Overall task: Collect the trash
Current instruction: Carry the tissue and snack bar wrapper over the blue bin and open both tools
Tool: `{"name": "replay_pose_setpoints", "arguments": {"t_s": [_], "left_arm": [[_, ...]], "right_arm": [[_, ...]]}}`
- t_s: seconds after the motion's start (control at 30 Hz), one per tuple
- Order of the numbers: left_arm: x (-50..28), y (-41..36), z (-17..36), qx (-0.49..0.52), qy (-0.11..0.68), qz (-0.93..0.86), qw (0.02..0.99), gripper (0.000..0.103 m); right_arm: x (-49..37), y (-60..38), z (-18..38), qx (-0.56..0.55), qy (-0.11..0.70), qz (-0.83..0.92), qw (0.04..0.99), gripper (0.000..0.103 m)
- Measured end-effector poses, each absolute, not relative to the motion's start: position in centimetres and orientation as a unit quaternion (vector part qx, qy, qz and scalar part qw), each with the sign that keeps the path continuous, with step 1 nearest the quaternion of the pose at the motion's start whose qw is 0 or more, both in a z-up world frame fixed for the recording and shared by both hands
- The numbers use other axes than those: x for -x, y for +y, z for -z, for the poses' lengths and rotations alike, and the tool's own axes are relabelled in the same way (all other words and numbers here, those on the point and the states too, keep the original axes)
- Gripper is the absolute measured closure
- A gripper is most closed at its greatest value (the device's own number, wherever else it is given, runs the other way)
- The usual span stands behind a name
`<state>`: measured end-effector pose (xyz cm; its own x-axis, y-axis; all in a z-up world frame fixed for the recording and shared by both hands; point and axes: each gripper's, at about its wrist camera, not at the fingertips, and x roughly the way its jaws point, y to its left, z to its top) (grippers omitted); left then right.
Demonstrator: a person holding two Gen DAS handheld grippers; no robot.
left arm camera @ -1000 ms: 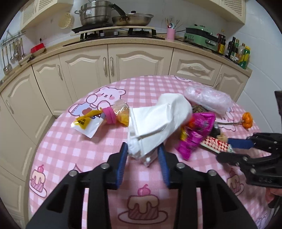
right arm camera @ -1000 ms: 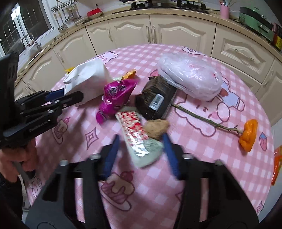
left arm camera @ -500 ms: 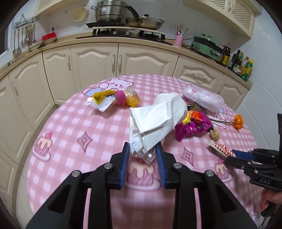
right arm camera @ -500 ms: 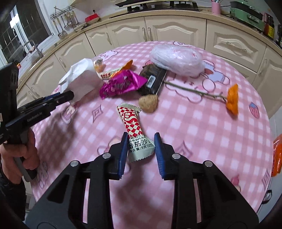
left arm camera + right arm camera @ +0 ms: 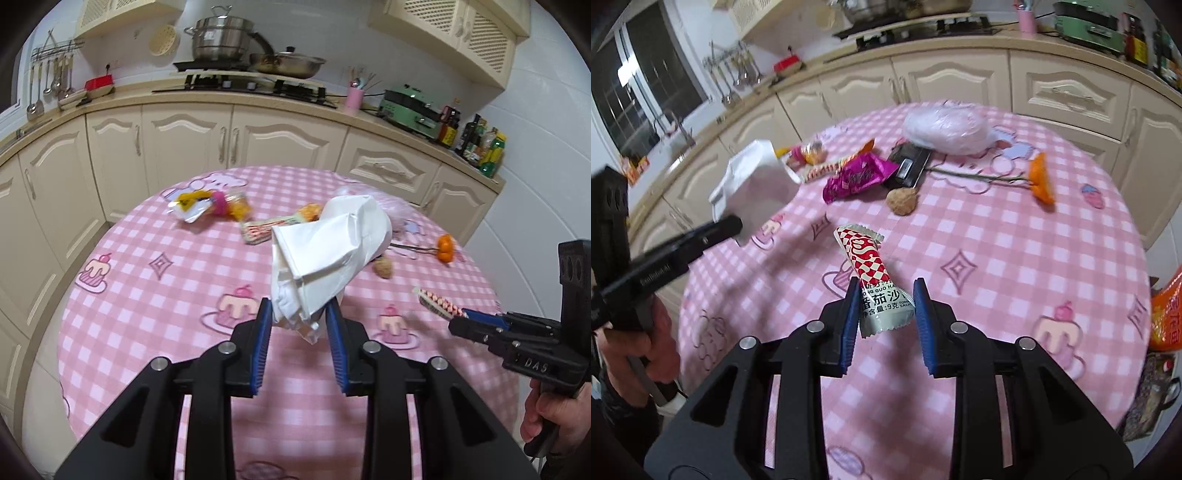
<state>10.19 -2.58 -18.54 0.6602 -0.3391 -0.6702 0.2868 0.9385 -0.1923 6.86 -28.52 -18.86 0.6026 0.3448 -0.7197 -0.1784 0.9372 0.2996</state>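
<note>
We see a white paper bag (image 5: 328, 254) and a red checked packet (image 5: 871, 273) lifted above the pink table (image 5: 1015, 258).

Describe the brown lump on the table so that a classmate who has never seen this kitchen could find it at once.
Start at the round table with the pink checked cloth. Near its middle lies a heap of wrappers; the brown lump sits at the heap's near edge, just below the black packet. It alone is rough, rounded and dull brown, unlike the shiny printed packets around it.

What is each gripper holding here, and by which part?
Left gripper: white paper bag, pinched at its crumpled near end. Right gripper: red-checked sauce sachet, by its pale near end.
</note>
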Motion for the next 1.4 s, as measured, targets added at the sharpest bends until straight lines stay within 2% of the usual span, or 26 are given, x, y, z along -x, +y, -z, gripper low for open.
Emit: {"name": "replay_pose_setpoints", "arguments": {"t_s": [0.43,0.87,1.03,1.4], "left_arm": [[-7.5,-9.0,16.3,0.015,0.359,0.23,0.905,0.075],[-3.9,-21.4,14.1,-0.019,0.347,0.338,0.875,0.075],[-2.3,-27.3,15.2,-0.045,0.362,0.384,0.849,0.075],[0.4,-39.8,22.9,-0.124,0.438,0.44,0.774,0.074]], "right_arm": [[-2.0,-35.6,16.5,-0.155,0.369,-0.1,0.911,0.074],[5.9,-47.6,14.8,-0.221,0.31,0.013,0.925,0.074],[9.5,-53.0,16.6,-0.262,0.306,0.071,0.913,0.074],[13.5,-60.3,24.8,-0.352,0.34,0.161,0.857,0.074]]}}
